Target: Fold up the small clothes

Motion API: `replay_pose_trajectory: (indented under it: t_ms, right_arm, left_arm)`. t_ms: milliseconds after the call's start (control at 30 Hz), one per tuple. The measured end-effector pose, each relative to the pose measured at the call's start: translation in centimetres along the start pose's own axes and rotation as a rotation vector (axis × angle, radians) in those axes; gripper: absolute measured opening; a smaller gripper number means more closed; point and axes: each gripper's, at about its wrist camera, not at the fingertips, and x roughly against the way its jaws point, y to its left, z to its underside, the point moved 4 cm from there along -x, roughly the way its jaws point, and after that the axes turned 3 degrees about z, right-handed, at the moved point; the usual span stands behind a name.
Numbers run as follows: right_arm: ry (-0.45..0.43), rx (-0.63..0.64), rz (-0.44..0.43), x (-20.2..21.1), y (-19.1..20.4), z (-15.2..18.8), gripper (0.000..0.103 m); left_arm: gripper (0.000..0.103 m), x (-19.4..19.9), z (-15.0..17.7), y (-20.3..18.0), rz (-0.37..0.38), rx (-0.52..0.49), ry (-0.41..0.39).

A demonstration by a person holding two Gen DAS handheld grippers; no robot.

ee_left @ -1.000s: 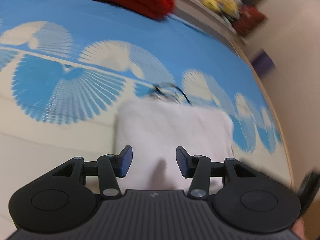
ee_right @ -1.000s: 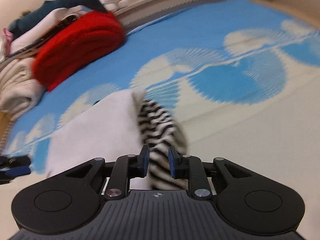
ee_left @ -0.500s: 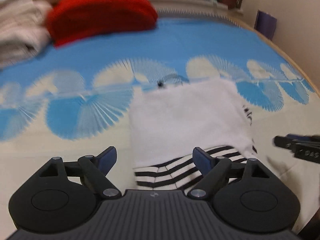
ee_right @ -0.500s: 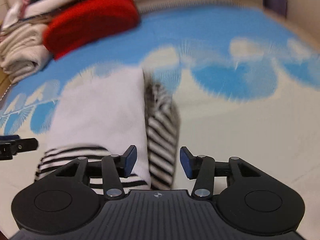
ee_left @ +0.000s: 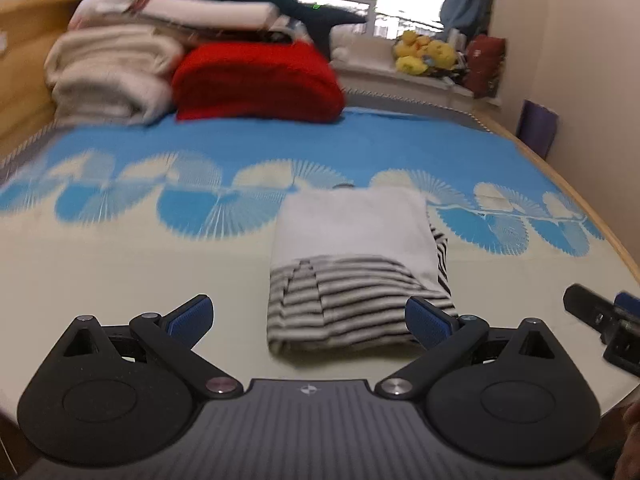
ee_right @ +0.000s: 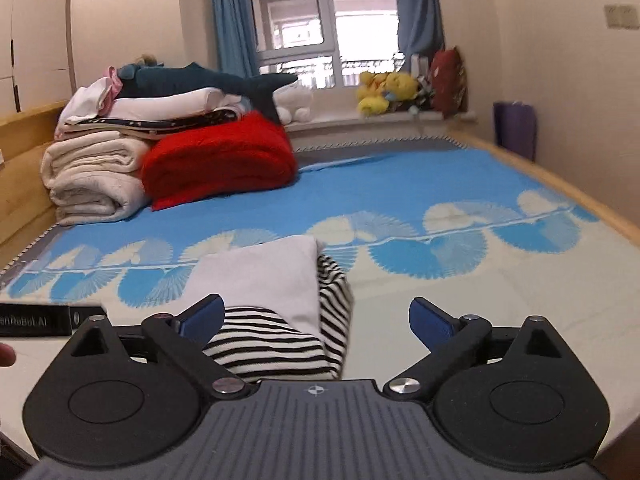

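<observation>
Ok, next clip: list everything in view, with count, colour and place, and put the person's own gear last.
folded striped garment: one, white with black-and-white stripes, on the bed near the grippers
patterned bedspread: one, blue and cream
red folded blanket: one, far left of the bed
cream folded blankets: stack, left of the red one
dark teal plush shark: one, on top of the stack
yellow plush toys: a cluster, windowsill
blue curtains: two, beside the window
left gripper: black with blue pads, jaws opening, nothing between them
right gripper: same, jaws opening, gripping nothing
</observation>
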Motion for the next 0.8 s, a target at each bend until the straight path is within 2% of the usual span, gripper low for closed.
replay_pose_trajectory:
  t_ms: [233,533,800]
  right_arm:
    - [0.035,0.039,-0.002,1.1,0.8,1.5,0.098]
    - [0.059,0.071,-0.042,0.9,2.5,1.9,0.099]
    - [0.091,0.055,-0.046,-0.4,3.0,1.9,0.100]
  left_arm:
    - [0.102,1.8,1.7,0.0,0.014,0.042,-0.010]
    - [0.102,1.1,2.4,-0.5,0.001,-0.005,0.016]
    - [0.102,-0.1,2.6,-0.7,0.005,0.011,0.051]
